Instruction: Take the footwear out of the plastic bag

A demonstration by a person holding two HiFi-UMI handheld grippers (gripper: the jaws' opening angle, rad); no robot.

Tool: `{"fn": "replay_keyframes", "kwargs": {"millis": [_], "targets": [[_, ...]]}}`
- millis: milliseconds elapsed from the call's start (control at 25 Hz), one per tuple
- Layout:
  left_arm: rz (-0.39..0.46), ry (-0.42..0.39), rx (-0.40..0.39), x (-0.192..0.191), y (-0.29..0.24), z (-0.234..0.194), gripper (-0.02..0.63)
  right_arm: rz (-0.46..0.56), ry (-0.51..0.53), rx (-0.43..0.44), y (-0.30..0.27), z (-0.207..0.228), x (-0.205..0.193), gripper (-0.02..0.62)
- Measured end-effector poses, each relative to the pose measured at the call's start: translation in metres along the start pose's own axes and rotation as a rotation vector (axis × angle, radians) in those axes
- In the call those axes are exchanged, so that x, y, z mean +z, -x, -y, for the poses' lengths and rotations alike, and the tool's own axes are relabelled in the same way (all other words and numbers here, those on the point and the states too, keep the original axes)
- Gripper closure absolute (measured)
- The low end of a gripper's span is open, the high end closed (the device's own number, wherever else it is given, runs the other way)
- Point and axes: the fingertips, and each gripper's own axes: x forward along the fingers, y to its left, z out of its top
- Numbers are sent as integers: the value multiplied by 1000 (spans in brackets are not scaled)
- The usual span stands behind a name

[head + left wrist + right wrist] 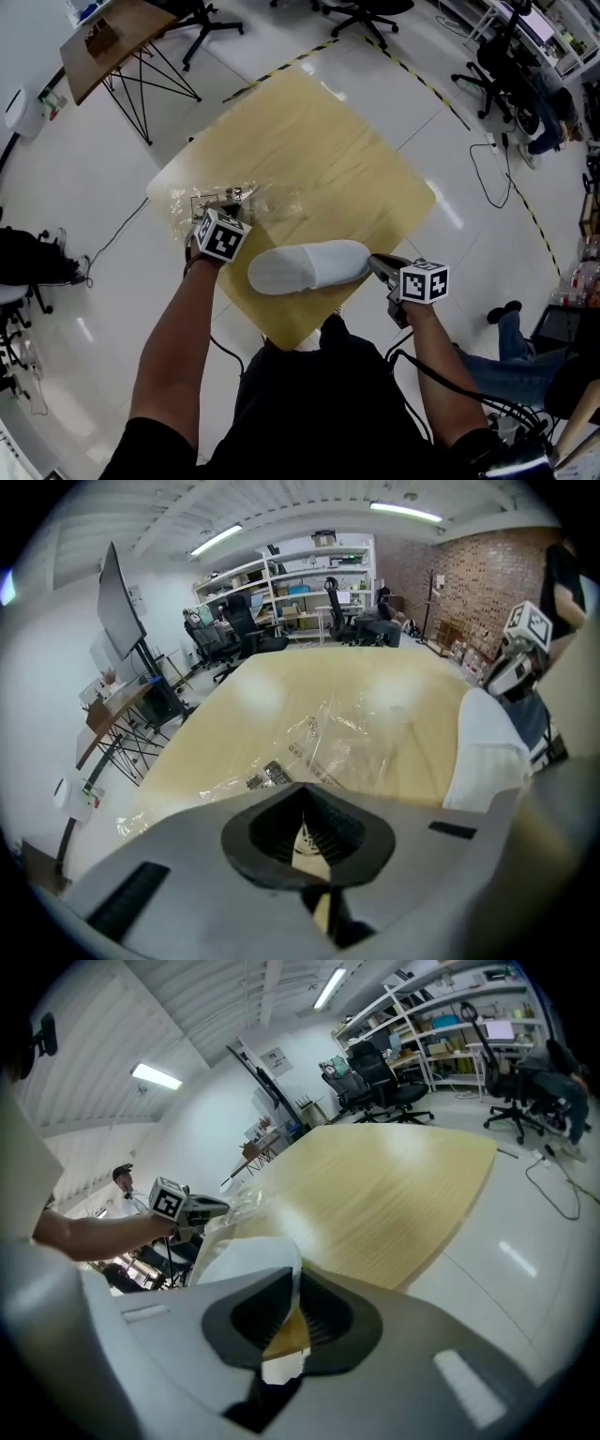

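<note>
A white slipper [309, 265] lies on the pale wooden table [347, 169], outside the clear plastic bag [234, 202], which lies crumpled and flat to its left. My left gripper [228, 208] is shut on the near edge of the bag; in the left gripper view a thin printed fold of the bag [342, 742] sits between the jaws. My right gripper [377, 266] is shut on the slipper's right end. In the right gripper view the slipper's white rim [251, 1262] is pinched between the pads, and the left gripper [217, 1207] shows beyond it by the bag [246, 1192].
The table's near corner [281, 342] points at the person. A small wooden side table [112, 37] on black legs stands far left. Office chairs [361, 14], floor cables [497, 178] and a seated person [544, 112] are at the back right.
</note>
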Motion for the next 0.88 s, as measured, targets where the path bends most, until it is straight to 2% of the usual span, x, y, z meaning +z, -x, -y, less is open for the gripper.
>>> {"fn": "replay_keyframes", "kwargs": {"millis": [120,240,360,480,600,720,800,880], "targets": [[43,57,-55,28,-7,19,597,20,-58,17,-10,-19,-13,566],[66,90,-97,50,-13,38,597,27,-62,21,-17,-36,-23,566],[97,25,-108,71,-10,50,590,26,-49,1,-20,-46,-26,565],[119,-26,-161,80,-8,65,474,-3,-8,-14,-21,-51,-30,556],[131,-14,-210,72,-3,74,466,20,27,-64,-9,-49,-27,508],[194,2,-216,70,12,67,466,69,26,-114,11,-47,-23,467],[246,29,-208,68,31,58,474,115,-22,-98,26,-54,-24,449],[310,75,-211,68,53,53,502,184,-133,-30,44,-68,-27,439]]}}
